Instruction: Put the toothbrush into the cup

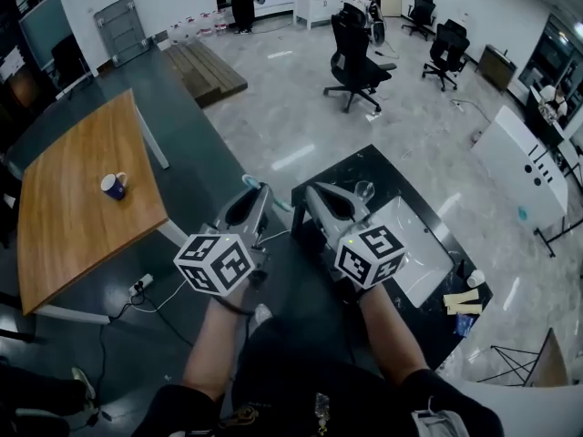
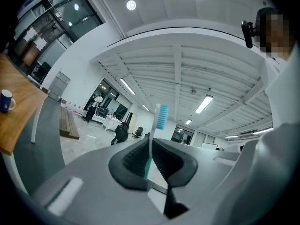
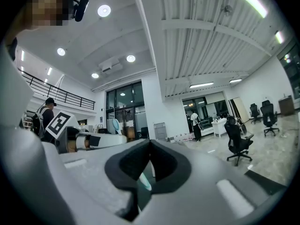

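A blue cup [image 1: 113,186] stands on the wooden table [image 1: 73,235] to the left, well away from both grippers; in the left gripper view the blue cup [image 2: 5,101] sits at the far left edge. My left gripper [image 1: 260,194] [image 2: 150,144] is shut on the toothbrush [image 2: 160,117], which stands upright between the pads, blue bristles on top and teal handle below. In the head view the toothbrush [image 1: 278,205] pokes out toward my right gripper [image 1: 314,194]. My right gripper [image 3: 150,146] has its jaws together with nothing gripped. A teal tip [image 3: 144,182] shows beneath them.
Both grippers hover over grey floor between the wooden table and a black table [image 1: 364,167] carrying a white panel [image 1: 414,244] and a clear glass [image 1: 364,189]. A power strip [image 1: 141,285] lies on the floor. Office chairs [image 1: 357,62] and a wooden pallet [image 1: 205,71] stand farther off.
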